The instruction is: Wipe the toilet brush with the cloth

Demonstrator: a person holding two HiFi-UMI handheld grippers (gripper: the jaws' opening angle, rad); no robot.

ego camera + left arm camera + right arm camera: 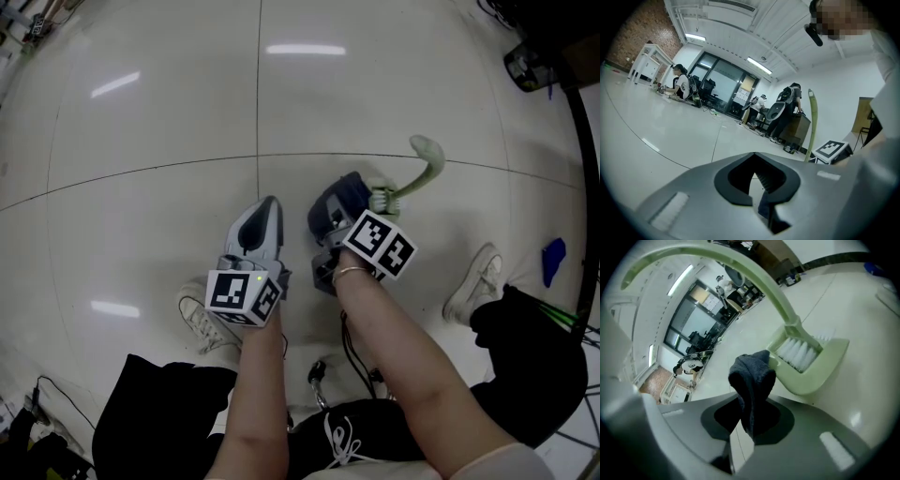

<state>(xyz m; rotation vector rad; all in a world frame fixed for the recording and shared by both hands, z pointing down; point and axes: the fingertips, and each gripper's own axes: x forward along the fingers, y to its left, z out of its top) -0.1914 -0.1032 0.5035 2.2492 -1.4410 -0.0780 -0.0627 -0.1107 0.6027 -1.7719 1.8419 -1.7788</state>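
**Cloth at the brush head, wiping about to start**

Beneath you lies the pale tiled floor (141, 112), filling the head view, with both your forearms reaching up from the bottom edge toward the centre of the frame.

Your left gripper (270, 208) points up the frame just left of centre. Its tongs are drawn together with nothing between them, and it is not touching the brush. Your right gripper (749, 411) is just right of centre, tongs clamped on a bunched dark blue cloth (752, 376) that sticks out past the tips.

The toilet brush (417, 178) lies immediately right of that gripper in the head view, its pale green handle (754, 273) curving away toward the upper right there. In the right gripper view its white bristles (801, 352) sit right of centre, in a green scoop-shaped head, and the cloth's tip is just beside that head. Whether they touch, you cannot tell.

By the look of it, you are at the approach. Next, press the cloth onto the head and draw it along. Nothing visibly steadies the brush, so consider bracing the handle with the left.
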